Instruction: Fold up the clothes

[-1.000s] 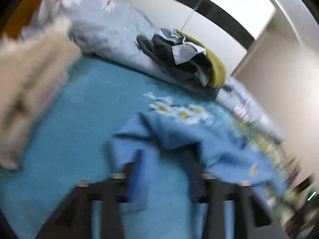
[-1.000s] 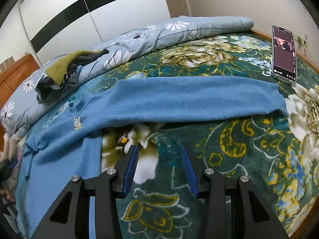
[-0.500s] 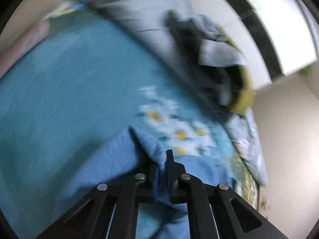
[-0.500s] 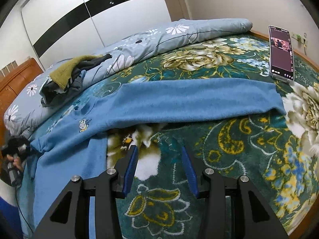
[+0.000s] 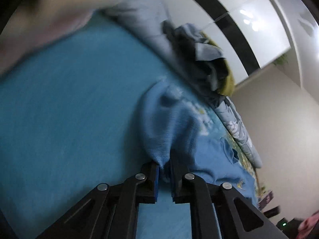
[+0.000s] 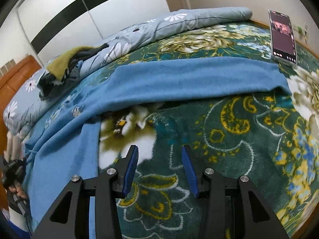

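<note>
Between the fingers of the left gripper (image 5: 164, 171) a bunched fold of the blue garment (image 5: 171, 123) is pinched, and the jaws are easing apart with the cloth between them. Ahead of it the garment trails away over the bed; beyond and to its right a pile of dark and mustard clothes (image 5: 207, 63) sits on the grey flowered quilt (image 5: 239, 127). That view is blurred. The right wrist view is sharp and shows the garment's long blue leg (image 6: 189, 77) stretched flat across the floral blanket (image 6: 229, 135), well ahead of the right gripper (image 6: 159, 159), whose jaws stand spread over bare blanket, holding nothing. Far ahead to its right a phone (image 6: 283, 35) stands lit. At its far left a hand (image 6: 18, 191) holds the other gripper.
</note>
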